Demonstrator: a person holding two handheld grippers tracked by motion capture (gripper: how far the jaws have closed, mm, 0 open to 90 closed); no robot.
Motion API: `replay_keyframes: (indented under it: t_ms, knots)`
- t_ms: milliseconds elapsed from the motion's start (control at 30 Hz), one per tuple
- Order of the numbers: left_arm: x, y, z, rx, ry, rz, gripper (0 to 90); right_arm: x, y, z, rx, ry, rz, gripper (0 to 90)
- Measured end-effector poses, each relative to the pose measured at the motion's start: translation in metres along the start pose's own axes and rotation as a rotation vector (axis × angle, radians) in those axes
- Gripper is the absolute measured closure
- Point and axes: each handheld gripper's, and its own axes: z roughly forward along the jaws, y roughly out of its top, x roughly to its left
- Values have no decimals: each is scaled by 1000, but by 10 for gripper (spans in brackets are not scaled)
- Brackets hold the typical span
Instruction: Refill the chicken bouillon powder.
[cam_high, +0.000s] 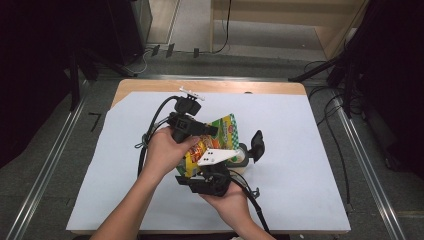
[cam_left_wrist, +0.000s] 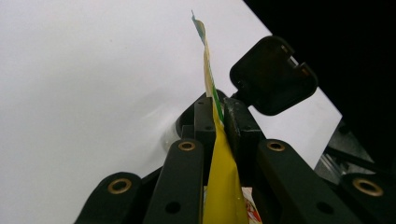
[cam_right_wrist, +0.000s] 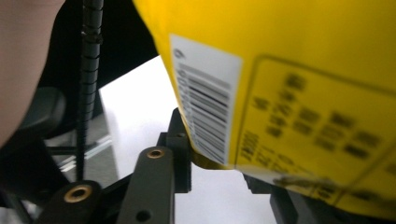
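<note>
A yellow and green snack packet (cam_high: 223, 131) hangs above the middle of the table between both hands. My left gripper (cam_high: 211, 131) comes in from the left and is shut on the packet's upper part; in the left gripper view the packet (cam_left_wrist: 219, 177) stands edge-on, pinched between the two jaws of that gripper (cam_left_wrist: 217, 105). My right gripper (cam_high: 240, 151) reaches up from below with its jaws apart. In the right gripper view the packet's barcode side (cam_right_wrist: 303, 70) hangs over that gripper (cam_right_wrist: 219, 161), hiding its right jaw. One black fingertip (cam_left_wrist: 273, 74) of the right gripper shows beyond the packet.
A white sheet (cam_high: 300, 175) covers the wooden table (cam_high: 210, 86). A small round pale object (cam_high: 242, 156) sits on the sheet under the packet, partly hidden. Cables trail from both grippers toward the front edge. Dark stands and cables stand beyond the table's sides.
</note>
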Motion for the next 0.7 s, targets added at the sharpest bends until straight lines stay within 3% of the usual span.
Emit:
replay_keyframes:
  t_ms: [167,333,700]
  knots:
    - [1,-1,2,18,4,-1,851,0,-1,3,-14,24,31,681]
    - [-2,3,5,26,4,4,852,-2,-1,2,-16,10,37,680]
    - [7,12,9,44,-22,-27,852,-7,3,3,-26,-3,44,679]
